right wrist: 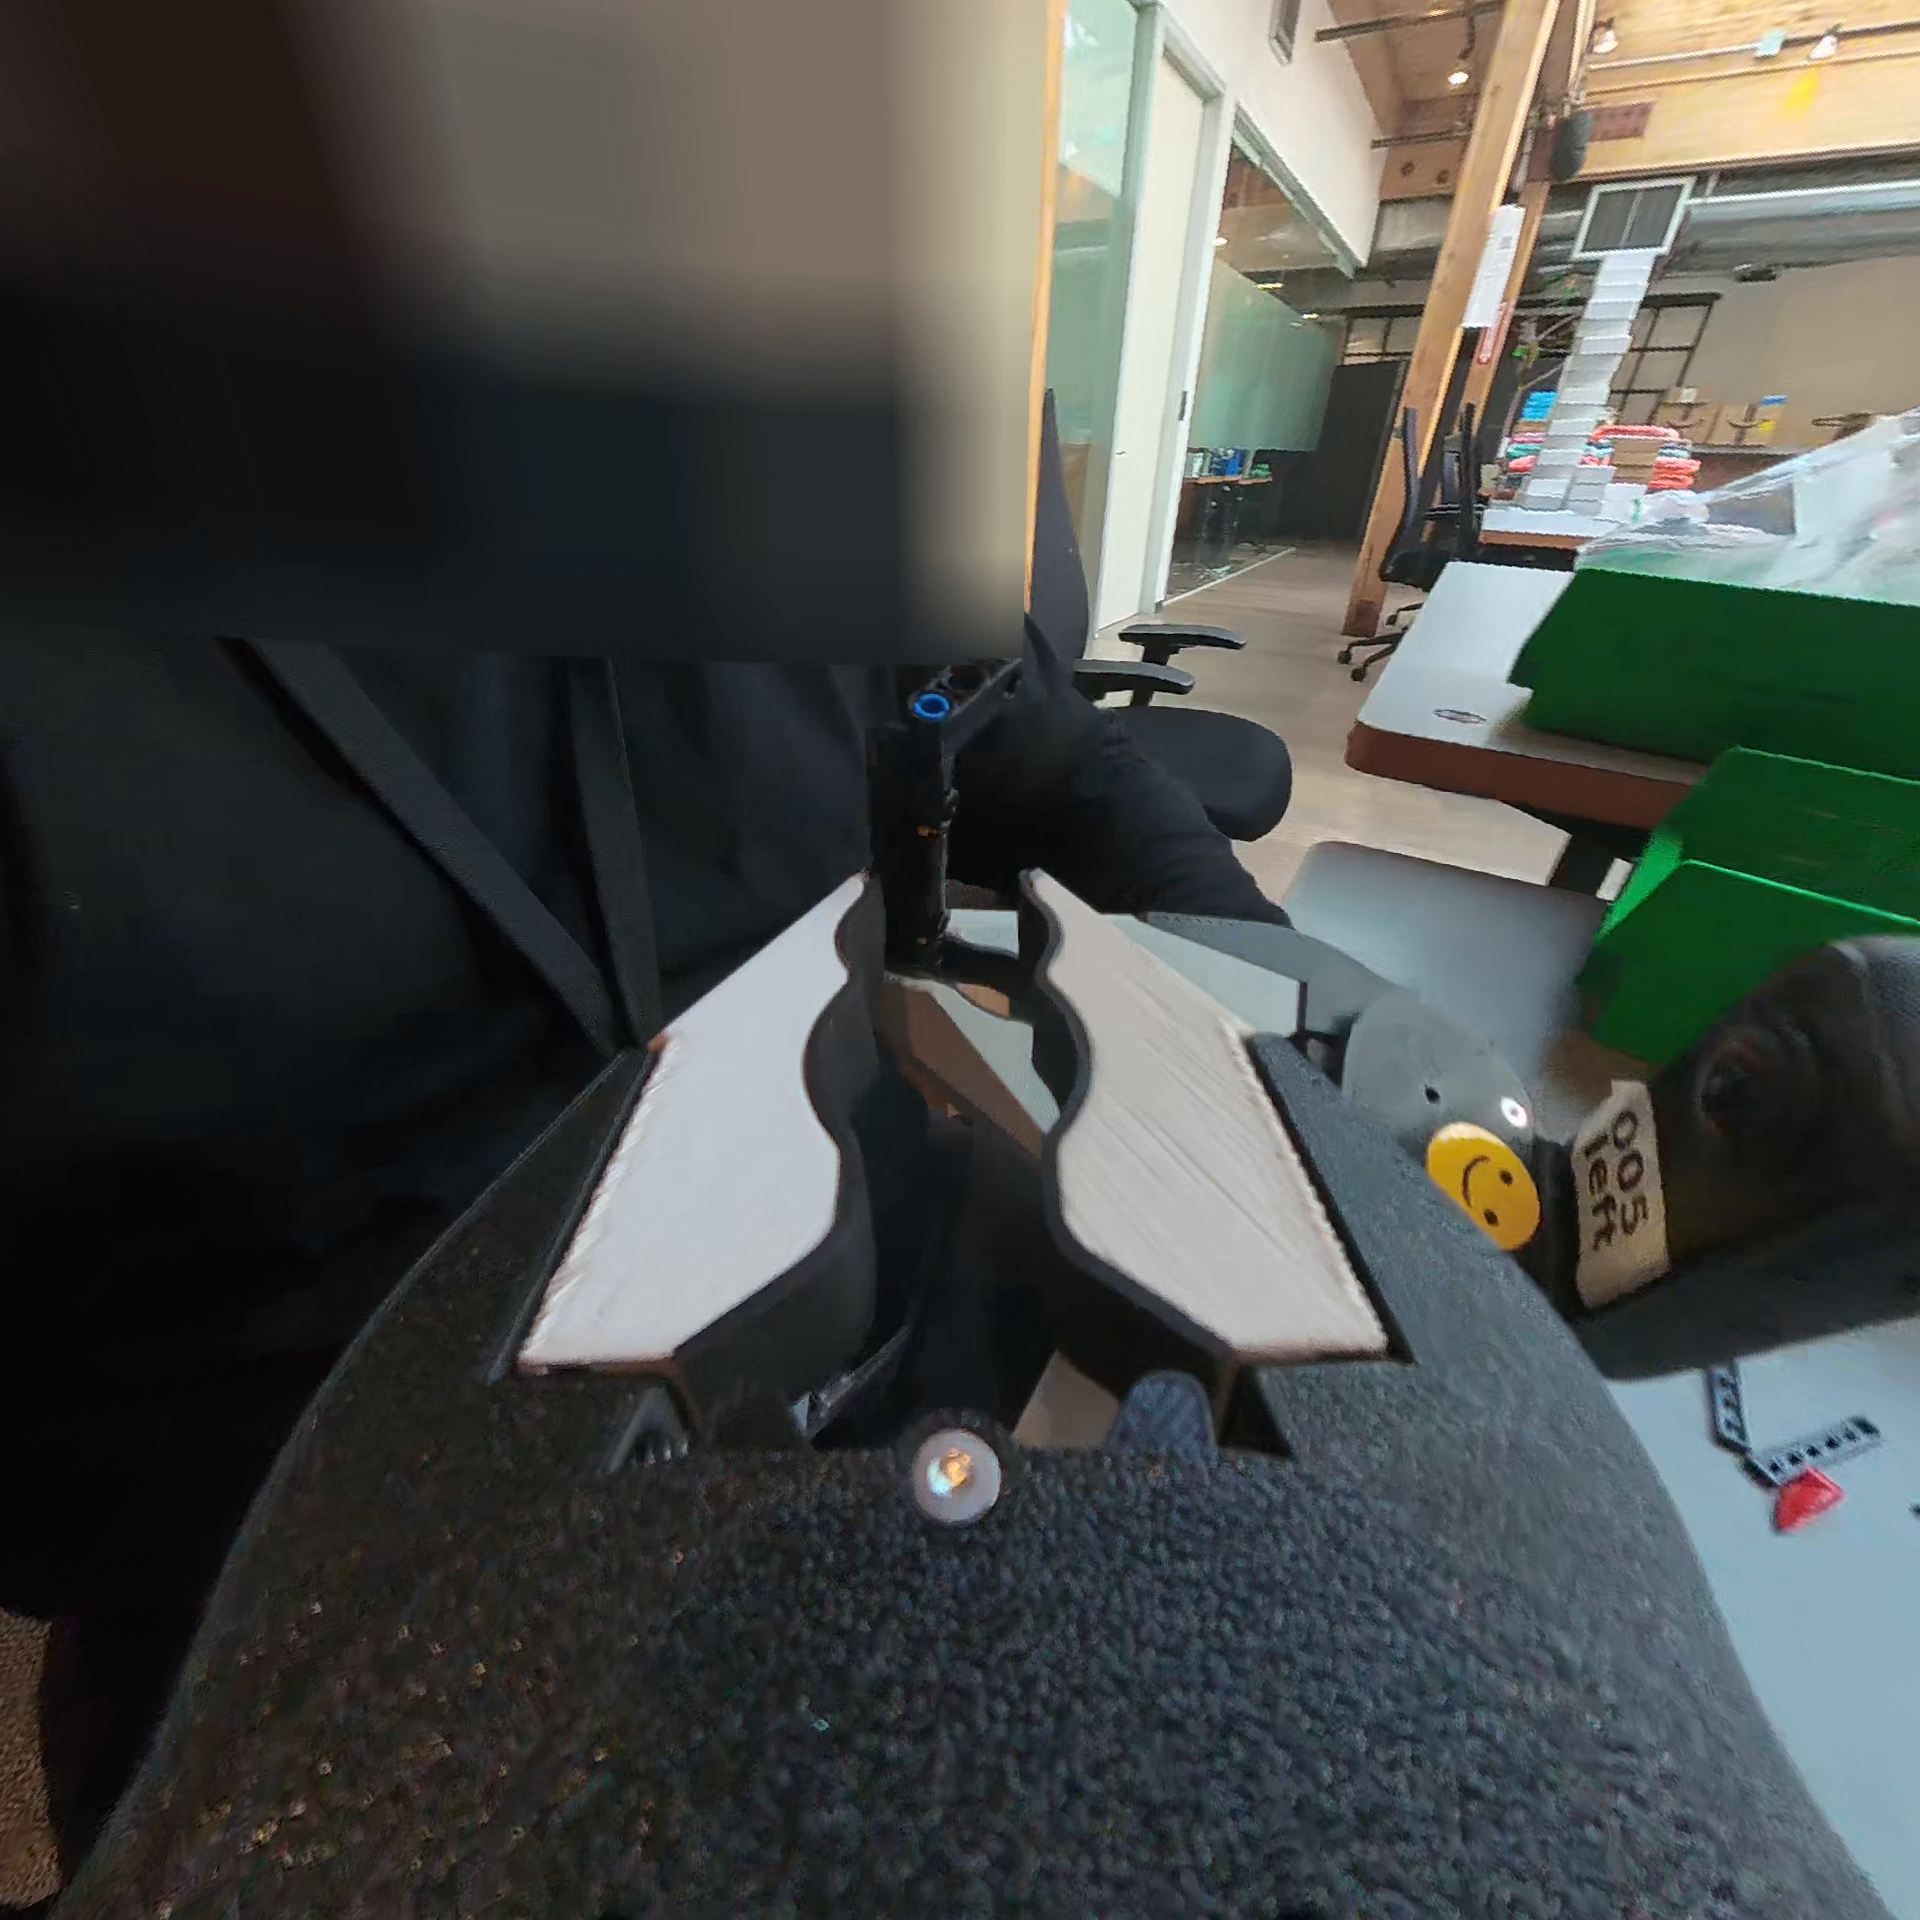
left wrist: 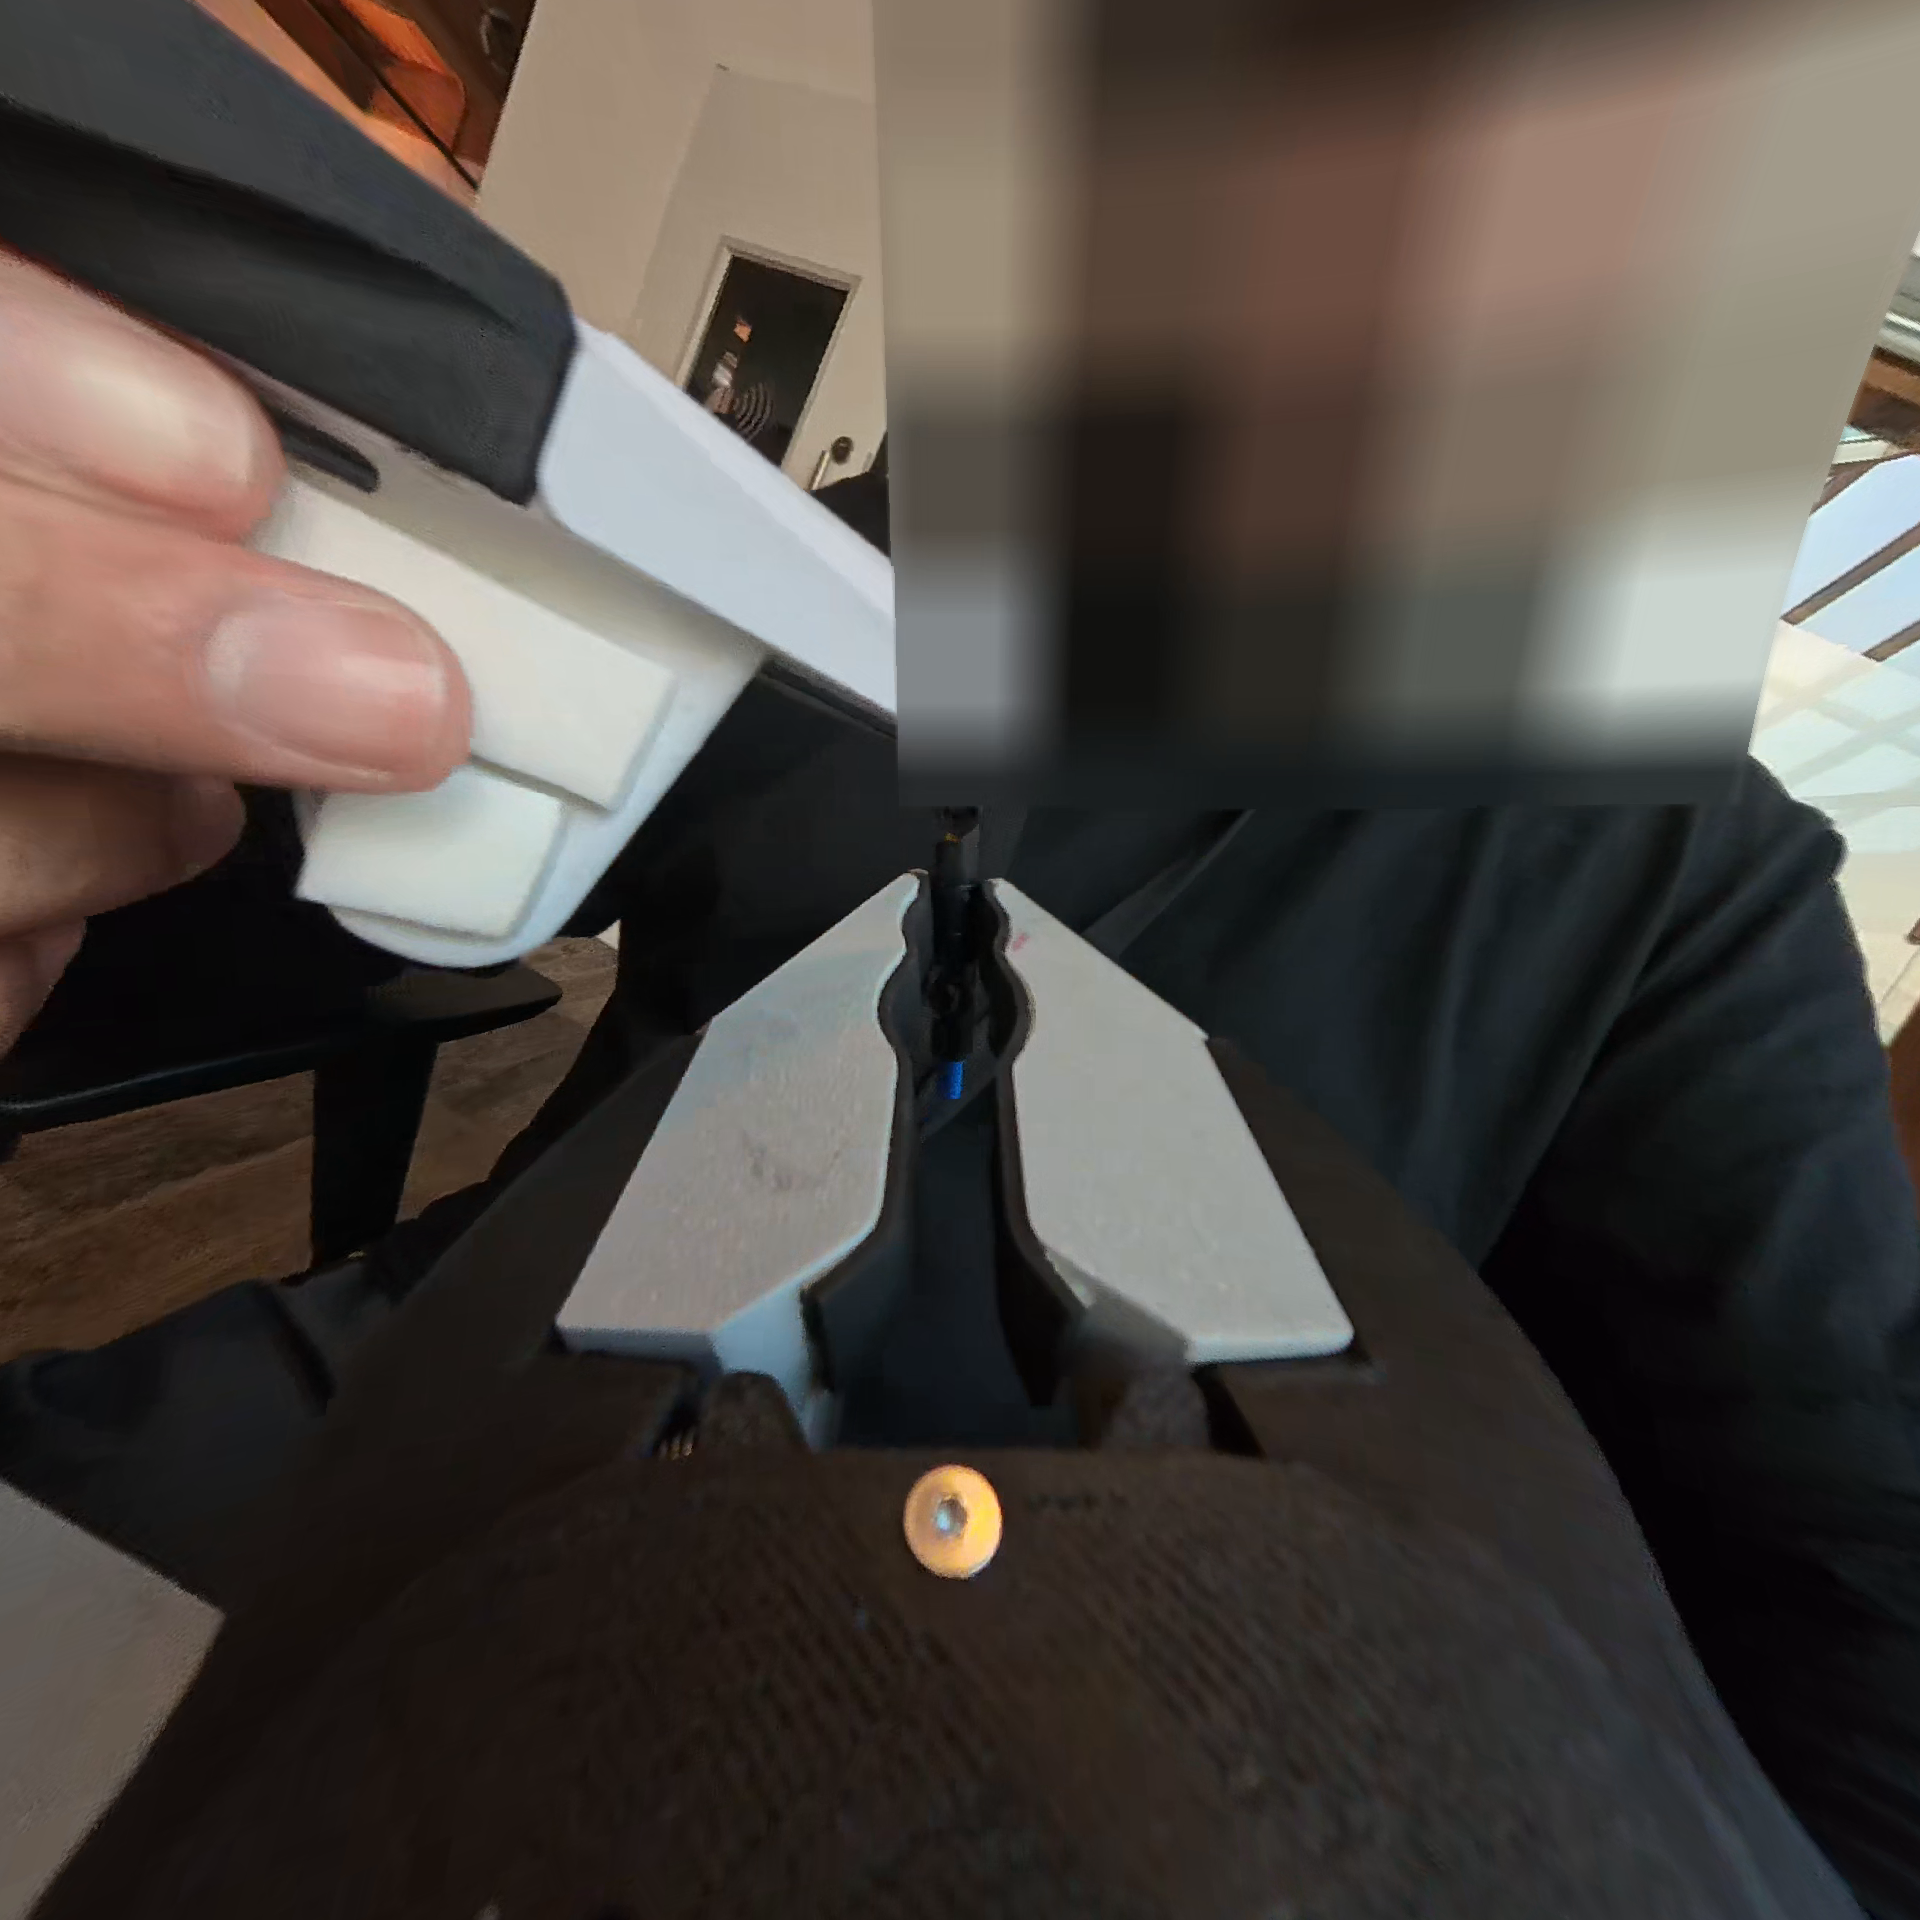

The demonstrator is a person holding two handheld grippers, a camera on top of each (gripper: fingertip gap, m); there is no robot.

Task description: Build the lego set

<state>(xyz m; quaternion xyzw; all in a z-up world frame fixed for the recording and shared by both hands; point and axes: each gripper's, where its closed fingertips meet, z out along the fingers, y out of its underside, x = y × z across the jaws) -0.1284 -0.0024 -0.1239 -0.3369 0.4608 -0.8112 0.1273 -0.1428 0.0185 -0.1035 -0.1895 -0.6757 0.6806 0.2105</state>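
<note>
The left gripper (left wrist: 954, 894) is clamped on a slim black lego assembly (left wrist: 951, 977), which runs lengthwise along the narrow slot between the jaws. Its long axis points away from the camera, with a small blue pin (left wrist: 948, 1081) at its near end and its far end poking out past the fingertips.

In the right wrist view the same black lego assembly (right wrist: 920, 831) stands upright above the right gripper (right wrist: 940, 894), a blue ring at its top end and a black beam branching off to the right there. Its lower end sits at the tip of the left finger, and the jaws stand apart with a clear gap, so nothing is pinched.

Green bins (right wrist: 1756, 821) are stacked on the white table (right wrist: 1455, 665) to the far right; clear plastic bags (right wrist: 1766, 509) lie on top (contents too blurred to tell). A yellow smiley sticker (right wrist: 1481, 1184) and a cream label bearing writing (right wrist: 1621, 1195) sit on the other gripper's body at the right. A small red piece (right wrist: 1808, 1496) lies on the near table.

A hand (left wrist: 156, 623) holds a white gripper body at the left of the left wrist view.
</note>
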